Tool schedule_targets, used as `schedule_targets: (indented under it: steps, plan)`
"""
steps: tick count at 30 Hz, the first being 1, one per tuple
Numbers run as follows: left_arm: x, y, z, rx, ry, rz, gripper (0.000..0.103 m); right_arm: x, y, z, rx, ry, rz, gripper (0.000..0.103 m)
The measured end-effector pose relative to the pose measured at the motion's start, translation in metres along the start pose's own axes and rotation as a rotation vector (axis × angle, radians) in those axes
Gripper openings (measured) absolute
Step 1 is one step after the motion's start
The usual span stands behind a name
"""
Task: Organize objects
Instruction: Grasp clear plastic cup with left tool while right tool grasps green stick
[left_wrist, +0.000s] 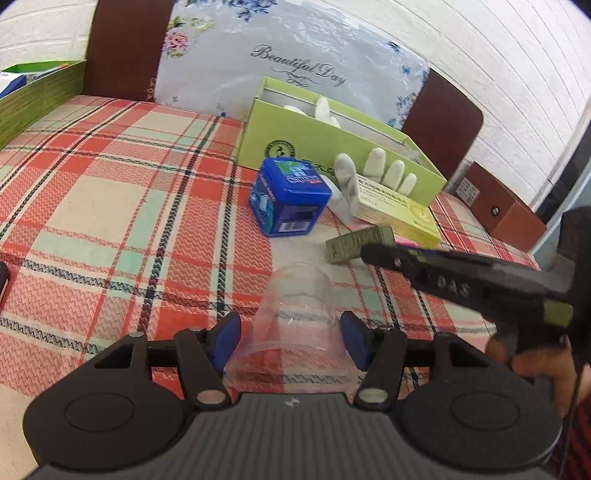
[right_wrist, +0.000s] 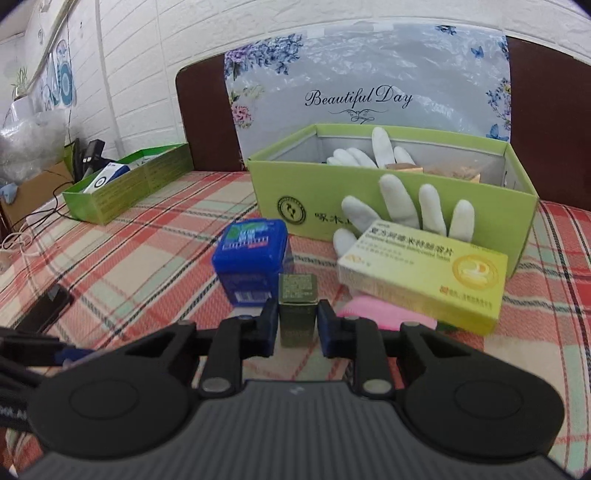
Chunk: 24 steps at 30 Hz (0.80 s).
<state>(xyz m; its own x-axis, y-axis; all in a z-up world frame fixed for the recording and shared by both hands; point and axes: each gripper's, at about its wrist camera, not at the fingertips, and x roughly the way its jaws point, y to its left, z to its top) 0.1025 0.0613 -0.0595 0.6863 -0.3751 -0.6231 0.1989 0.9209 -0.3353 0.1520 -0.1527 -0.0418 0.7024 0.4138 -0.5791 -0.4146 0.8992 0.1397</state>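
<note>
My left gripper (left_wrist: 291, 334) is shut on a clear plastic cup (left_wrist: 295, 314) that lies on its side over the plaid tablecloth (left_wrist: 110, 206). My right gripper (right_wrist: 297, 325) is shut on a small olive-green box (right_wrist: 297, 306), which also shows in the left wrist view (left_wrist: 354, 245). A blue square container (left_wrist: 290, 195) (right_wrist: 253, 254) stands on the cloth ahead. A yellow medicine box (right_wrist: 424, 277) (left_wrist: 399, 216) leans on a white glove (right_wrist: 406, 206) in front of the light green open box (right_wrist: 295, 184) (left_wrist: 306, 136).
A second white glove (right_wrist: 373, 151) and small items lie inside the light green box. A dark green tray (right_wrist: 129, 184) (left_wrist: 37, 96) stands at the far left. A pink cloth (right_wrist: 376, 314) lies under the medicine box. A black phone (right_wrist: 44, 306) and cables lie at the left edge.
</note>
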Motion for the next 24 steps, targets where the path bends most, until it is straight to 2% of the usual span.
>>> schedule_targets:
  steps: [3, 10, 11, 13, 16, 24]
  plan:
    - [-0.002, -0.006, -0.003, 0.027, 0.009, -0.021, 0.061, -0.019, 0.002, -0.014, 0.002, 0.038, 0.002, 0.022]
    - [-0.005, -0.014, -0.008, 0.055, 0.021, -0.005, 0.063, -0.05, -0.005, -0.05, 0.046, 0.087, -0.034, 0.024]
    - [-0.006, -0.015, -0.008, 0.054, 0.018, 0.001, 0.064, -0.053, -0.005, -0.051, 0.05, 0.08, -0.033, 0.029]
    - [-0.009, -0.016, -0.008, 0.055, 0.01, 0.012, 0.066, -0.054, -0.005, -0.048, 0.047, 0.062, -0.045, 0.031]
    - [-0.012, -0.019, -0.008, 0.071, 0.017, -0.005, 0.065, -0.051, 0.002, -0.043, 0.005, 0.05, -0.056, 0.031]
    - [-0.01, -0.025, -0.005, 0.105, 0.002, 0.033, 0.065, -0.04, 0.012, -0.04, -0.021, 0.055, -0.048, 0.031]
